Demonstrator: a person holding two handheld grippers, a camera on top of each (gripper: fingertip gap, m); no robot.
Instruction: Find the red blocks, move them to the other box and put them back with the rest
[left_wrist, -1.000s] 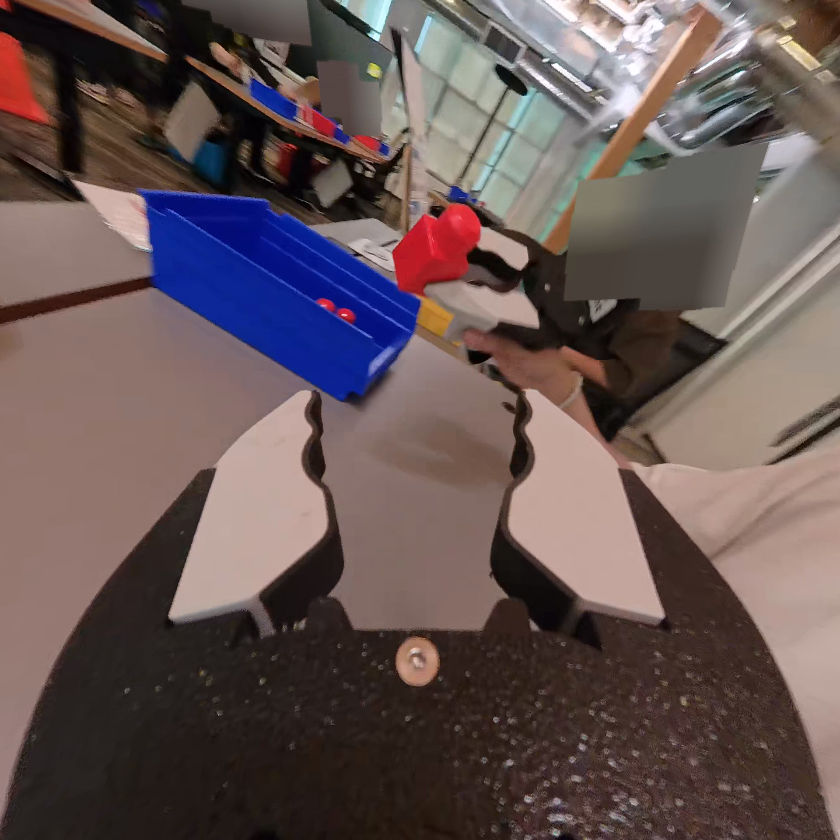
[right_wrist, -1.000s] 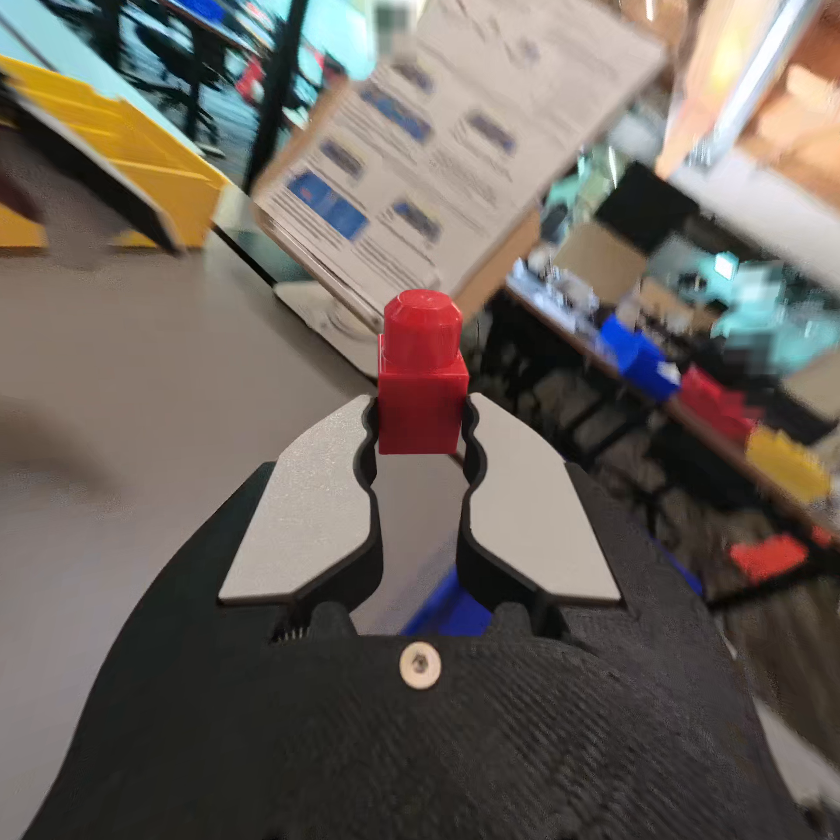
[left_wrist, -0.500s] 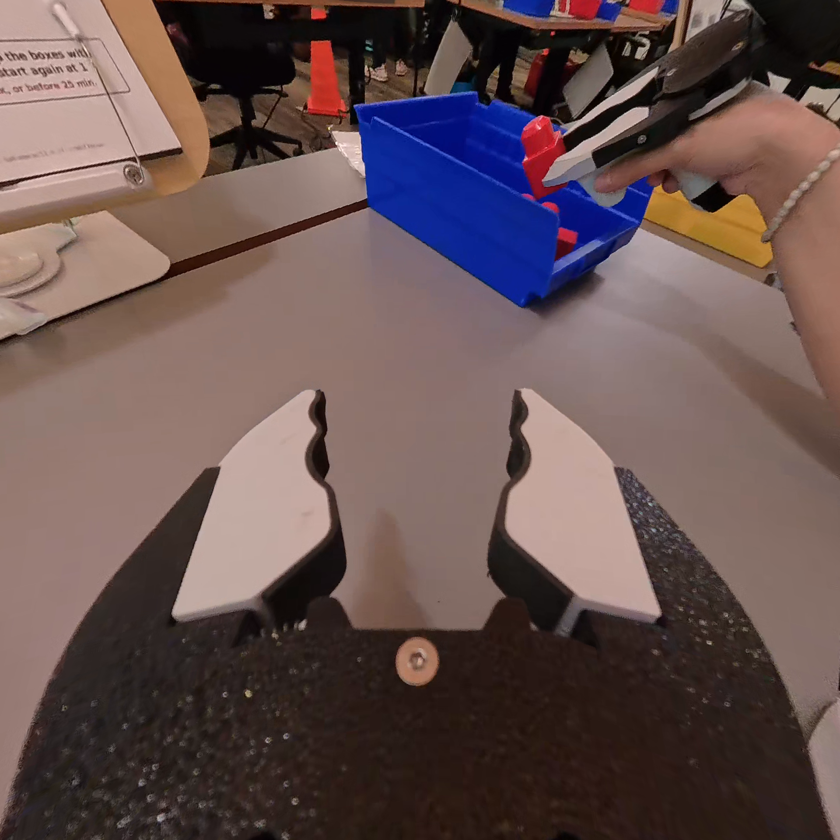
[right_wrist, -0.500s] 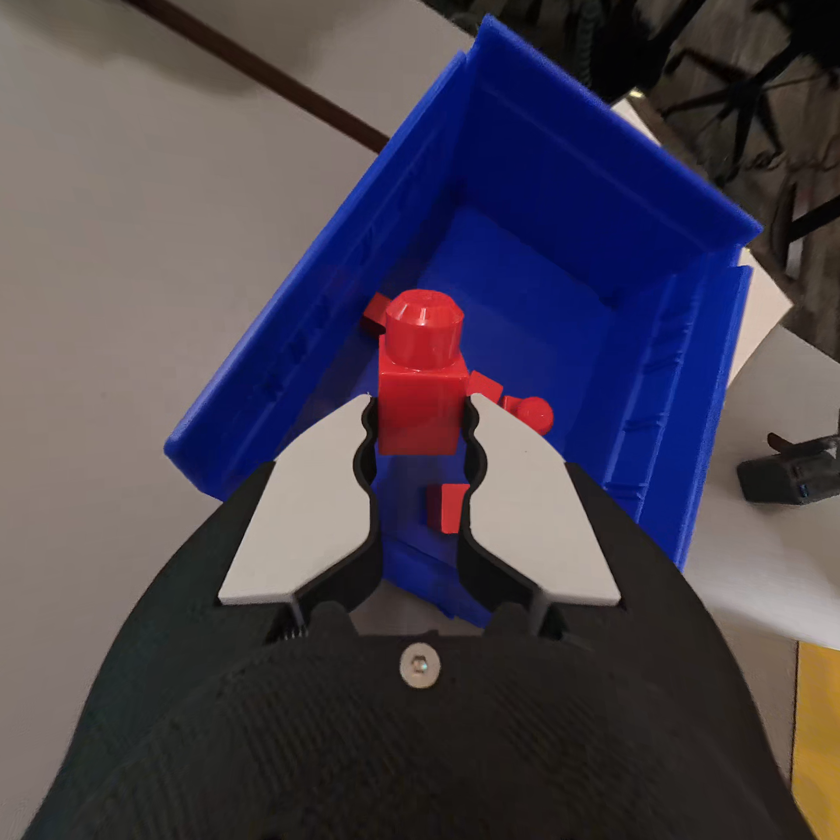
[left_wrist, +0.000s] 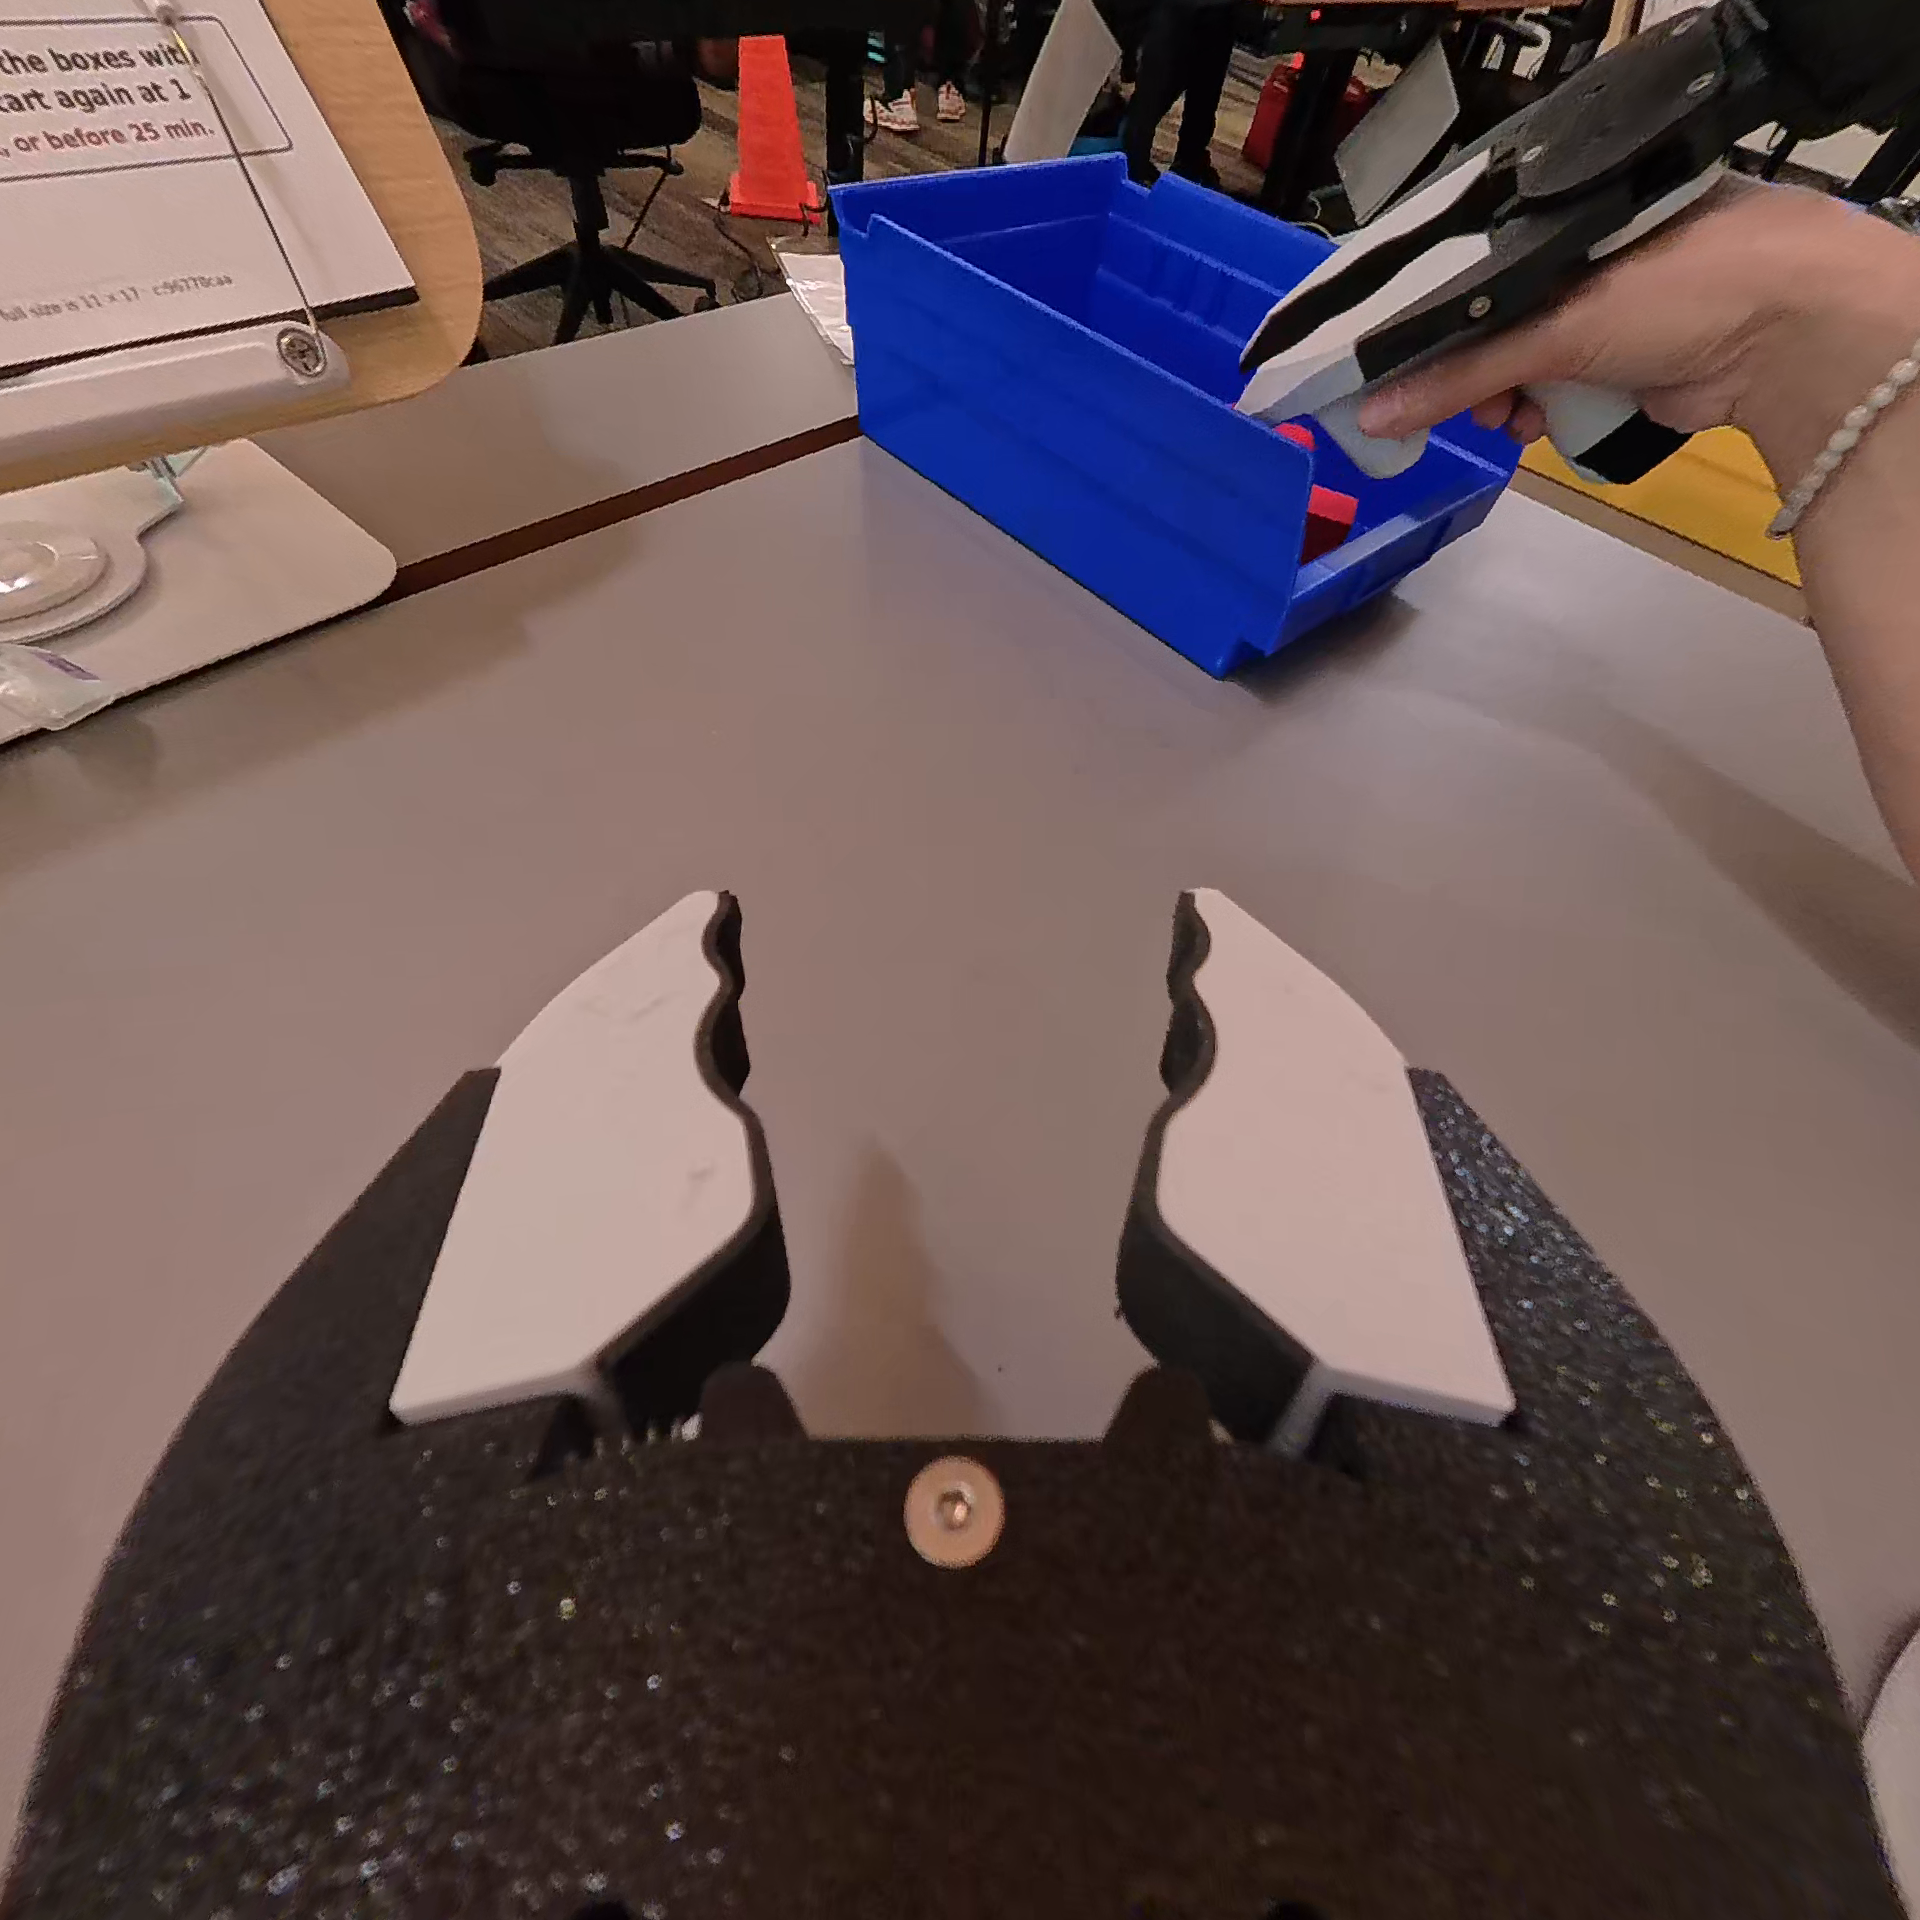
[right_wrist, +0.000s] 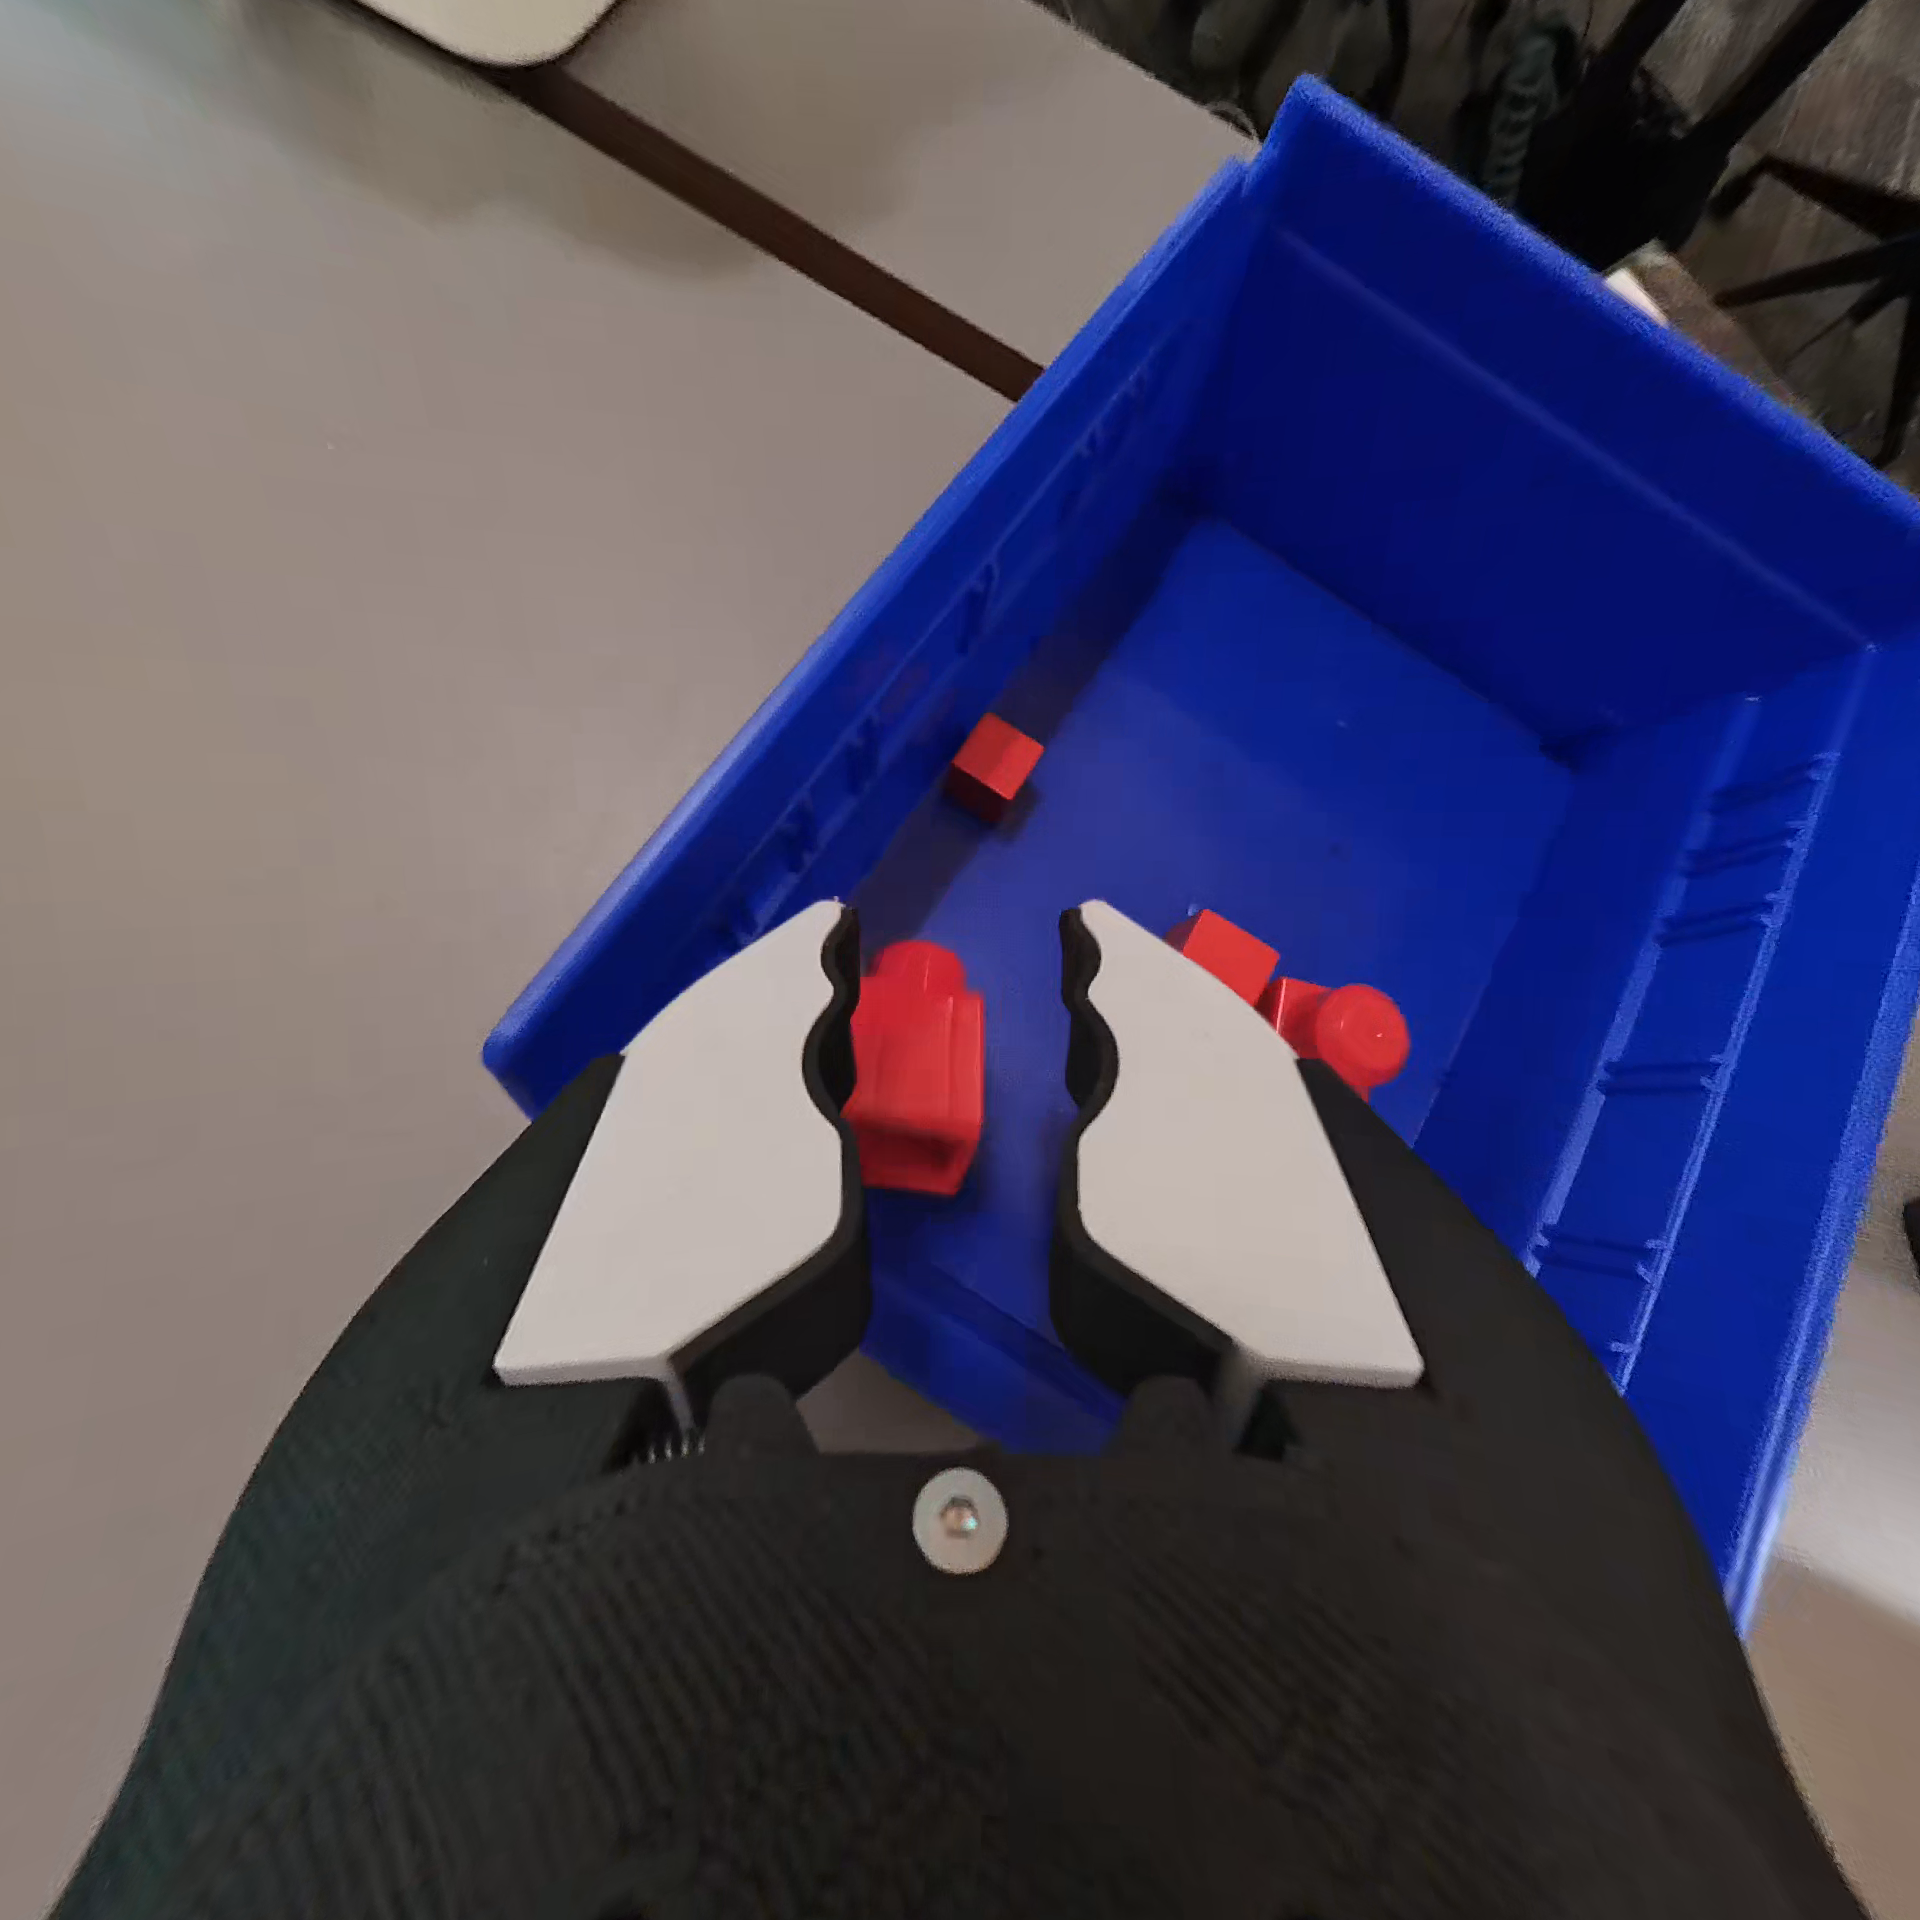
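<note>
Right tongs (right_wrist: 956, 920), parted with nothing clamped, hang over the blue box (right_wrist: 1507, 436), its red block (right_wrist: 920, 1070) lying on the box floor near the left wall (three more red blocks nearby). Left tongs (left_wrist: 956, 904) stand wide apart over bare table (left_wrist: 935, 727), well clear of the box edge.

Grey table (left_wrist: 727, 727), blue box (left_wrist: 1039, 416) resting on it, white stand base (left_wrist: 208, 561) at its left edge

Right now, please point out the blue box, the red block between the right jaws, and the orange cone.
blue box (right_wrist: 1538, 447): right wrist view, on its far wall.
red block (right_wrist: 920, 1060): right wrist view, on its side face.
orange cone (left_wrist: 769, 125): left wrist view, on its middle.
</note>
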